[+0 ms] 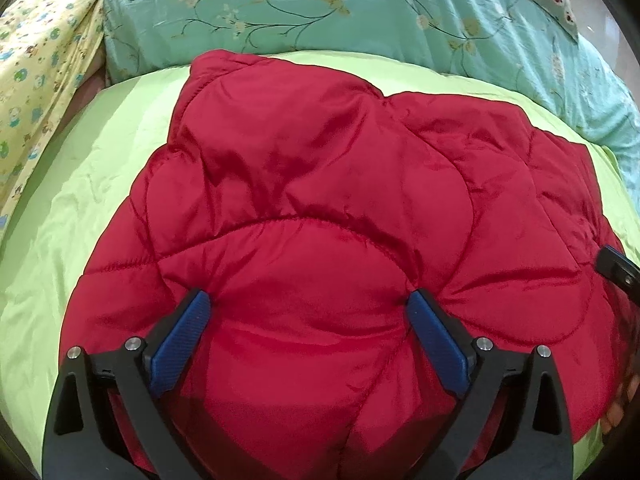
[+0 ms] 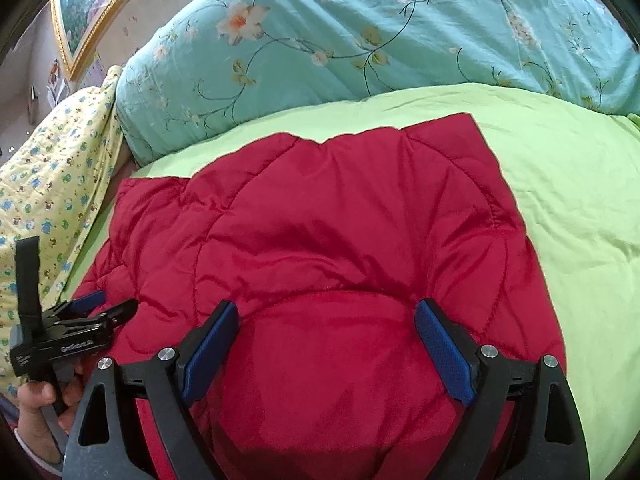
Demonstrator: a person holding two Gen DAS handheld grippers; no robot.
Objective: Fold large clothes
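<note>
Red quilted jacket (image 1: 340, 208) lies folded into a rough rectangle on the light-green sheet (image 1: 72, 220) of a bed, just in front of a teal floral duvet (image 1: 320, 12), with a yellow patterned cloth (image 1: 36, 72) off to the left. Left gripper (image 1: 308, 306): jaws spread wide, blue pads (image 1: 182, 344) pressing down into the puffy near edge, nothing clamped. Right gripper (image 2: 326, 312): jaws likewise wide apart over the near edge, gripping nothing.
</note>
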